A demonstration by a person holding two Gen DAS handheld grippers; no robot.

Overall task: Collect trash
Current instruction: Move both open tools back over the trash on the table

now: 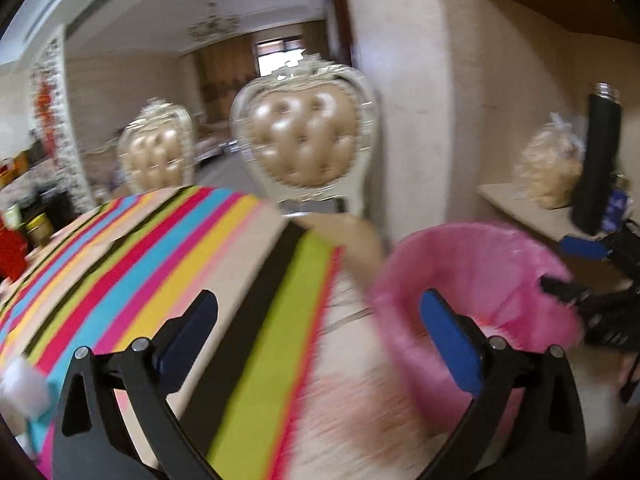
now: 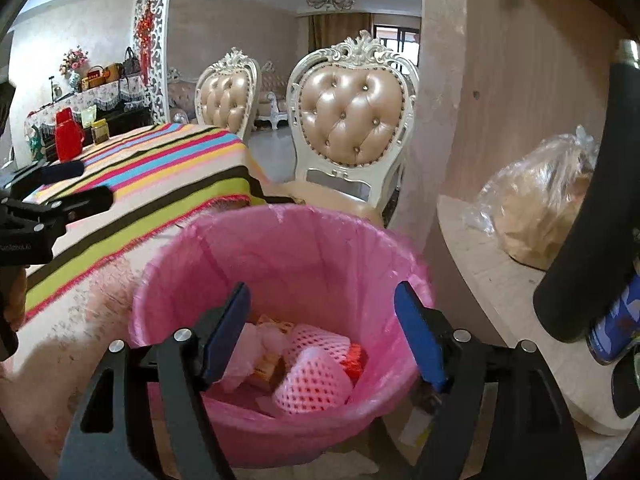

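The pink-lined trash bin (image 2: 280,280) stands on the floor just beside the desk with the striped cloth (image 2: 152,176). Inside it lie white foam fruit nets (image 2: 312,380), a small yellow box (image 2: 276,326) and a few other scraps, so some trash looks collected already.

The right gripper (image 2: 324,336) hangs over the bin with its jaws partly open and nothing between them. The left gripper (image 1: 320,340) is over the desk edge beside the bin, its jaws wide open and empty too.

A white blurry thing (image 1: 22,386) sits at the left edge of the left wrist view; it may be more trash, but it is too blurred to tell. Both grippers look free to fetch more
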